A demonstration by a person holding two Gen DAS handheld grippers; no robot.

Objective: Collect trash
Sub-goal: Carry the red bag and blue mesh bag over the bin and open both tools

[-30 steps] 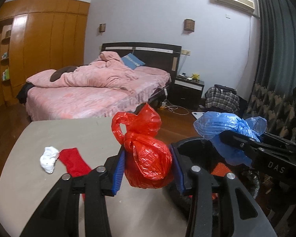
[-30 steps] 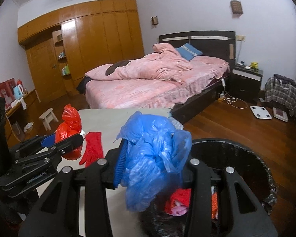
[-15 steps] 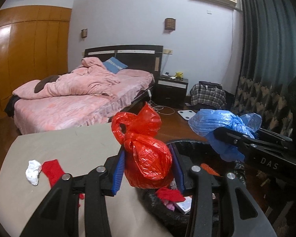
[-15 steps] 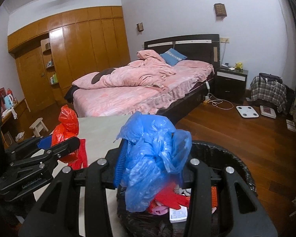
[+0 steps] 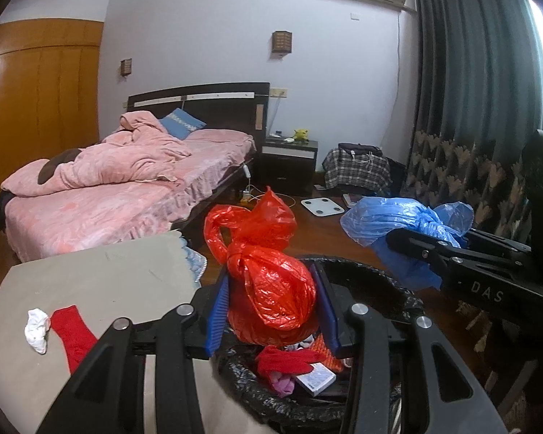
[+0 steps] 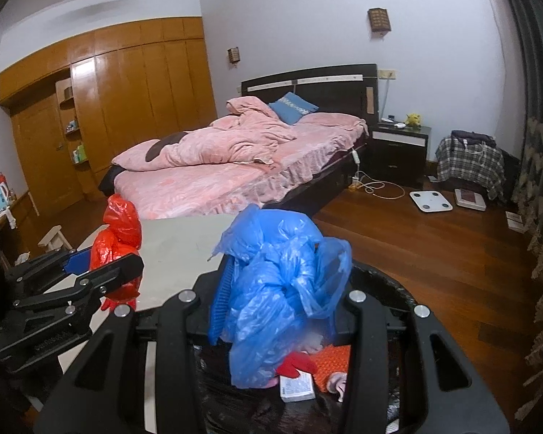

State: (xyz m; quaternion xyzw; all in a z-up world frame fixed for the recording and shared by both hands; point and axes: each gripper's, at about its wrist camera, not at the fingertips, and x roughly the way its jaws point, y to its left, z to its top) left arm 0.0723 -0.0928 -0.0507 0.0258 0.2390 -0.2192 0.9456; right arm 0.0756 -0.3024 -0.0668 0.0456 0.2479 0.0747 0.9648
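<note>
Left wrist view: the left gripper (image 5: 271, 311) has its jaws pinching a knotted red bag (image 5: 271, 289), which stands upright between the blue pads with its tied ears rising above them. Directly beneath and just ahead of the jaws lies the open mouth of the black bin (image 5: 380, 282), already holding a red cloth and a small box. So the drop is straight down; I judge that letting go here would land the bag inside. To the right of the jaws the right gripper (image 5: 409, 242) clamps a blue bag (image 5: 391, 224) over the bin's far rim. Back to the left on the surface (image 5: 108, 275) lie a red sock (image 5: 72, 332) and a white wad (image 5: 36, 329).

Right wrist view: the right jaws (image 6: 278, 296) are closed on the blue bag, which hangs down into the bin's mouth below them. The left gripper, off to the left, sits nearer the surface's edge.

Compared with a second ago, the bin has slid from ahead and to the side to right under both pairs of jaws; neither grip has changed.
</note>
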